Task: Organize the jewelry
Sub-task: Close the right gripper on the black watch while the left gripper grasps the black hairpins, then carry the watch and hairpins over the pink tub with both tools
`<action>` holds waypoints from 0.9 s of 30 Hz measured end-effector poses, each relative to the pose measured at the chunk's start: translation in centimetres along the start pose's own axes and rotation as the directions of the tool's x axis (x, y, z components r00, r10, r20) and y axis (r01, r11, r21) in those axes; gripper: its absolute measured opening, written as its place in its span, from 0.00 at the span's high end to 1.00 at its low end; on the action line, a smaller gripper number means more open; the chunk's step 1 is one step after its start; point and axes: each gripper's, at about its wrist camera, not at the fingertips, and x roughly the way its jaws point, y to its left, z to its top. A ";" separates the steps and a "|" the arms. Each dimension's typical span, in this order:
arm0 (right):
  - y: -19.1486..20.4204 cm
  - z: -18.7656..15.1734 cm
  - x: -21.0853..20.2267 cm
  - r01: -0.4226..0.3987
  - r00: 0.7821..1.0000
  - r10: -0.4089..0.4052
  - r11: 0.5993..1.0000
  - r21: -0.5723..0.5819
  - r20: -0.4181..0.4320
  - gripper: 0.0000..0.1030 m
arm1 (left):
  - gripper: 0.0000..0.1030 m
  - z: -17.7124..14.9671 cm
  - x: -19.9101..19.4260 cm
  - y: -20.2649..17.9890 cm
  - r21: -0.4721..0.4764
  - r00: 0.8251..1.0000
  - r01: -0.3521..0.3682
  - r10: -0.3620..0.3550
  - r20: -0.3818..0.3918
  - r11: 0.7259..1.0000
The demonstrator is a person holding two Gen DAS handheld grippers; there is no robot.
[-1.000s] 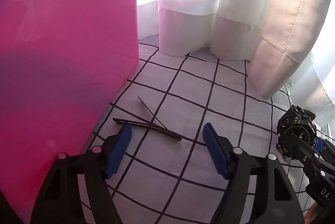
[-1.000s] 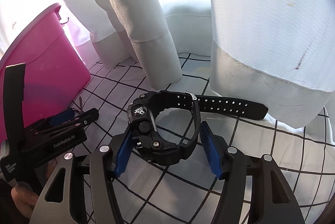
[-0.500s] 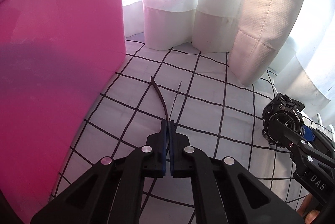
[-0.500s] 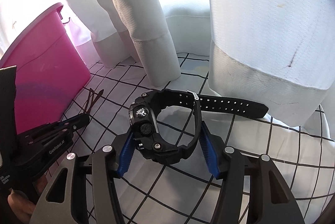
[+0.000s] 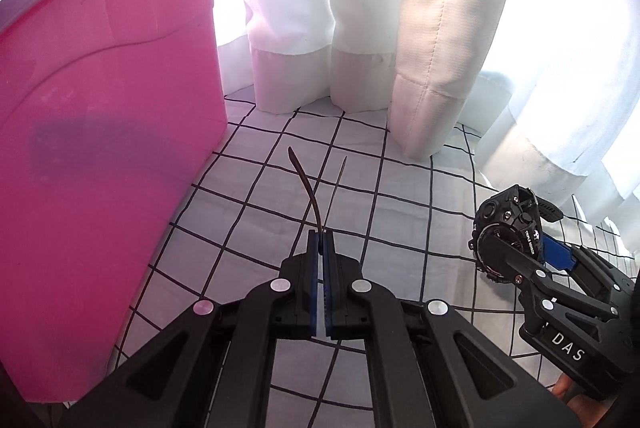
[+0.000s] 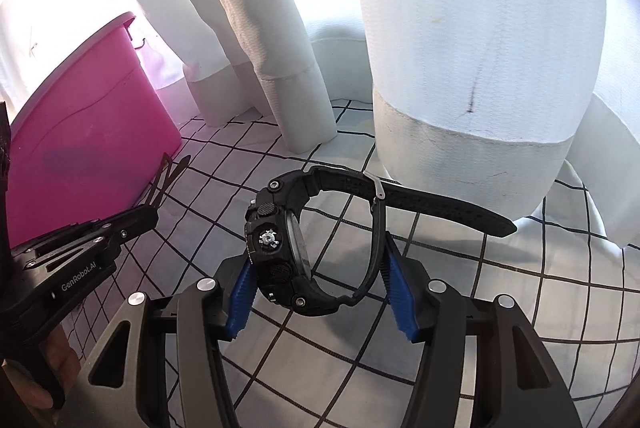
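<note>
My left gripper (image 5: 321,246) is shut on a thin dark hair clip (image 5: 306,183), whose two prongs stick out forward above the gridded cloth, near the pink bin (image 5: 100,131). My right gripper (image 6: 316,268) is shut on a black digital watch (image 6: 280,240), holding it by case and strap, lifted off the cloth; the strap tail (image 6: 448,205) points right. In the left wrist view the watch (image 5: 508,232) and the right gripper show at the right. In the right wrist view the left gripper (image 6: 154,205) with the clip (image 6: 166,177) shows at the left.
White curtains (image 5: 360,7) hang down to the white black-gridded cloth (image 5: 256,228) at the back, with a thick fold (image 6: 472,67) close behind the watch. The tall pink bin (image 6: 84,131) stands at the left; its rim is above the grippers.
My left gripper closed on the hair clip and lifted it, prongs now pointing forward. My right gripper closed on the watch and raised it off the cloth.
</note>
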 end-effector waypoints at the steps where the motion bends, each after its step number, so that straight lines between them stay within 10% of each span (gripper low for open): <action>1: 0.1 0.0 -0.5 0.001 1.000 -0.001 1.000 -0.003 0.005 0.47 | 0.98 0.1 -0.4 -0.1 0.003 1.000 -0.001 0.001 0.006 1.000; 27: 12.8 6.2 -13.9 -0.097 0.971 0.144 0.966 -0.238 0.189 0.47 | 0.97 5.4 -16.9 7.6 -0.096 0.978 -0.086 0.103 0.183 0.992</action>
